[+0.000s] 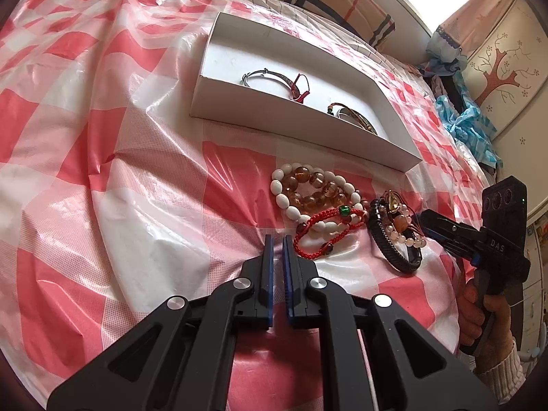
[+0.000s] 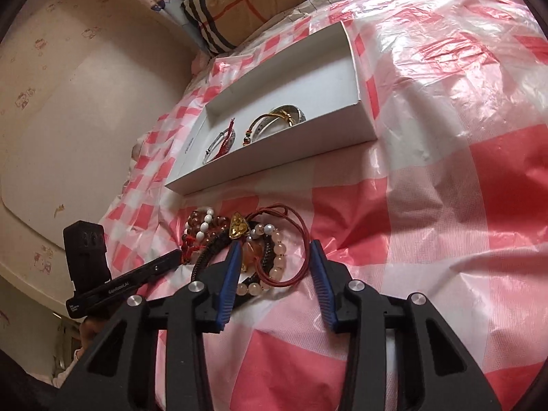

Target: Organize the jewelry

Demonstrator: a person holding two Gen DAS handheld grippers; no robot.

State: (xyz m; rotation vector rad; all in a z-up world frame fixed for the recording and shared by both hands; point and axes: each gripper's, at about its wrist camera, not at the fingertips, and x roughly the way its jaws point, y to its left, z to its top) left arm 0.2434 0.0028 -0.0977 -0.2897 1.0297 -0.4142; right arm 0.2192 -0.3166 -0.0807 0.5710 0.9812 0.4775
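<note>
A white box (image 1: pixel 260 109) (image 2: pixel 274 167) lies on the checked sheet and holds silver bangles (image 1: pixel 263 77) (image 2: pixel 277 116). In front of it lies a pile of bracelets: white and amber beads (image 1: pixel 308 188), a red cord bracelet (image 1: pixel 325 229), a black braided band (image 1: pixel 394 250) and pale pink beads (image 2: pixel 277 257) with a gold charm (image 2: pixel 238 227). My left gripper (image 1: pixel 278 243) is shut and empty, just left of the red cord bracelet. My right gripper (image 2: pixel 274 253) is open, its fingers straddling the pink beads and red cord loop (image 2: pixel 298 239).
The pink and white plastic sheet (image 1: pixel 102 154) covers the bed in creases. A striped pillow (image 2: pixel 239 3) lies behind the box. Blue cloth (image 1: pixel 469 120) hangs at the bed's right edge by a wall.
</note>
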